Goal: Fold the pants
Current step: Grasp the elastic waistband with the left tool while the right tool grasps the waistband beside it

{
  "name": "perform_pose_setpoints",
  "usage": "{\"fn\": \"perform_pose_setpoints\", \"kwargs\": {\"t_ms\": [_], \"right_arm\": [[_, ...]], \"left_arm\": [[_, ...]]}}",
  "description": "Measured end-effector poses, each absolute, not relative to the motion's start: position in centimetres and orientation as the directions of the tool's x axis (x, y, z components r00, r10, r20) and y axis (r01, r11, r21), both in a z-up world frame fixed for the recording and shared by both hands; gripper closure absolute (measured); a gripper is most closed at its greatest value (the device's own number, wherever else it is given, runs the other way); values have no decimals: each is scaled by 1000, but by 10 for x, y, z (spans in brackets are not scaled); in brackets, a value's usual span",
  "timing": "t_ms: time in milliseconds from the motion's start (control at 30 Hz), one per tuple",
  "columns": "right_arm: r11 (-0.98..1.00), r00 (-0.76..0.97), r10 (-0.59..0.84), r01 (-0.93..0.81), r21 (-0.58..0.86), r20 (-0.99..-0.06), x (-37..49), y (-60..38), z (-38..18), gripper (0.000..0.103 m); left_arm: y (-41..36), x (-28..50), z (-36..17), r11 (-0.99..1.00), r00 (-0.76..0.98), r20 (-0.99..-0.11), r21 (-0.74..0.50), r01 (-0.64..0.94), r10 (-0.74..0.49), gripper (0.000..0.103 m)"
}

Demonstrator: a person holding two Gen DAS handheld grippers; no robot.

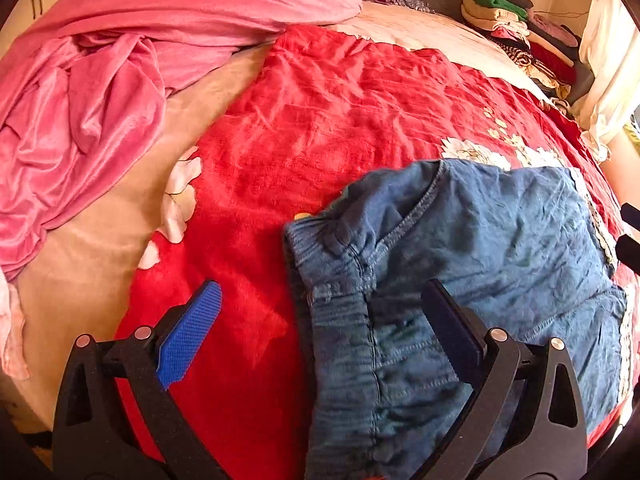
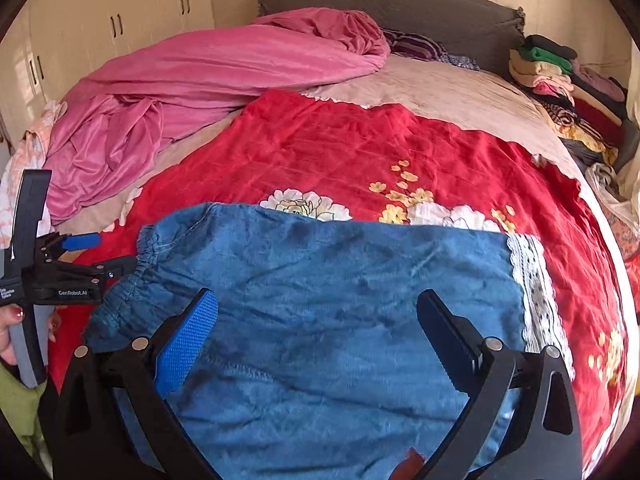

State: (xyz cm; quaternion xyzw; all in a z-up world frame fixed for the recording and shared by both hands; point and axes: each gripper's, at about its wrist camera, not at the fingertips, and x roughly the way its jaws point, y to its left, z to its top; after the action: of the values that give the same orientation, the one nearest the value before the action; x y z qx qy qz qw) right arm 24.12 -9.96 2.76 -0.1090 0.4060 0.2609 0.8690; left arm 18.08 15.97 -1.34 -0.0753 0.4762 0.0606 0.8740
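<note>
Both my grippers spread wide, empty: left gripper [image 1: 320, 320] over pants [image 1: 460, 280] waistband, right gripper [image 2: 316, 320] mid-leg. Only right view shows lace hem [image 2: 532, 288], my hand [image 2: 10, 340]. Red blanket [image 1: 320, 120] beneath.

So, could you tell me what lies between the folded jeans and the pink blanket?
In the right wrist view, only the red floral blanket and a strip of beige sheet lie between the jeans and the pink blanket.

a home bedroom: a bed with a grey headboard [image 2: 400, 8], red floral blanket [image 2: 360, 152], cream wardrobe doors [image 2: 120, 12], and stacked folded clothes [image 2: 560, 76].
</note>
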Motion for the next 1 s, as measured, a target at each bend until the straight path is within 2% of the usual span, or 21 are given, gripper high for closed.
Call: {"fn": "perform_pose_setpoints", "kwargs": {"t_ms": [100,267,333,433,600,833,867,900,933,1000], "right_arm": [[806,501,356,-592,-12,-789,268,-78,16,4],[725,428,360,-688,-41,-829,302,-47,-2,4],[708,417,355,-704,-51,-837,313,-38,-6,4],[688,396,352,-724,-52,-848,326,-29,-11,4],[650,356,337,-758,-57,-872,341,-15,-25,4],[612,305,336,-790,-40,-891,348,1,-50,7],[611,291,356,-792,-15,-888,348,1,-52,22],[606,274,386,-796,18,-881,347,1,-52,40],[597,261,413,-801,43,-872,345,1,-51,46],[580,254,442,-812,58,-861,337,0,-49,68]], "left_arm": [[172,198,-25,980,534,-845,-86,-178,22,10],[178,217,-38,985,525,-850,-130,-118,-49,37],[175,223,-41,987,527,-845,-148,-69,-90,54],[171,230,-49,990,512,-854,-135,-42,-95,63],[179,224,-43,982,550,-825,-184,-48,-127,72],[179,204,-24,980,625,-771,-193,-50,-121,73],[178,203,-21,982,633,-766,-184,-47,-113,73],[177,203,-19,984,638,-763,-171,-45,-103,73],[175,201,-17,986,644,-759,-160,-45,-94,73],[173,199,-15,988,655,-751,-147,-46,-82,73]]}}
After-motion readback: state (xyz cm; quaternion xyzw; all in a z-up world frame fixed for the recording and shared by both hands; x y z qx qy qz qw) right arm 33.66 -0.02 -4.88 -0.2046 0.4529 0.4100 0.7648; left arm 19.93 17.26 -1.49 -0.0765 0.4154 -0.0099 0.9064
